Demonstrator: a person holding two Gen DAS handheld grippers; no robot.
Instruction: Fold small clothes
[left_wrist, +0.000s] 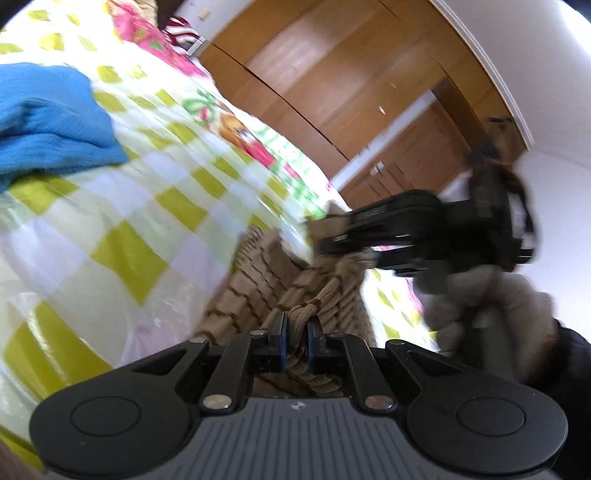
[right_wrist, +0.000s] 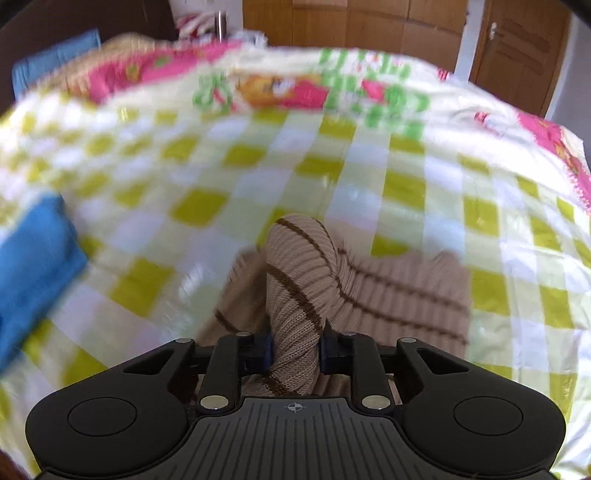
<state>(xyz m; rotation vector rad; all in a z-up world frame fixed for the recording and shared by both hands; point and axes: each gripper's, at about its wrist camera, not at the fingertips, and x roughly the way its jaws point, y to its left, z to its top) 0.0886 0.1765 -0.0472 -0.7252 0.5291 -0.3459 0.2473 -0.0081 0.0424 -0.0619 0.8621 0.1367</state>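
Here, two black handheld grippers each pinch part of a small beige knitted garment with thin brown stripes (right_wrist: 388, 284), which lies partly on a bed covered by a glossy quilt checked in yellow-green and white (right_wrist: 258, 155).

In the left wrist view, the left gripper (left_wrist: 295, 332) is clenched on a narrow bunched edge of the knit, the fabric squeezed between its blue-edged pads (left_wrist: 282, 334). The rest of the garment trails away from the fingers toward the right gripper (left_wrist: 347, 242), which reaches in from the right side, held by a hand in a grey glove (left_wrist: 480, 306). That gripper's tips sit against the far end of the knit; the view is blurred there, so the exact grip is hard to judge from this side.

In the right wrist view, the right gripper (right_wrist: 295, 347) is closed around a thick ribbed roll of the same garment, possibly a sleeve. The roll rises up in front of the fingers, and the body of the knit spreads flat on the quilt to the right.

A blue cloth (left_wrist: 48, 114) lies on the quilt, well apart on the left. Wooden wardrobe doors (left_wrist: 332, 66) stand behind the bed.
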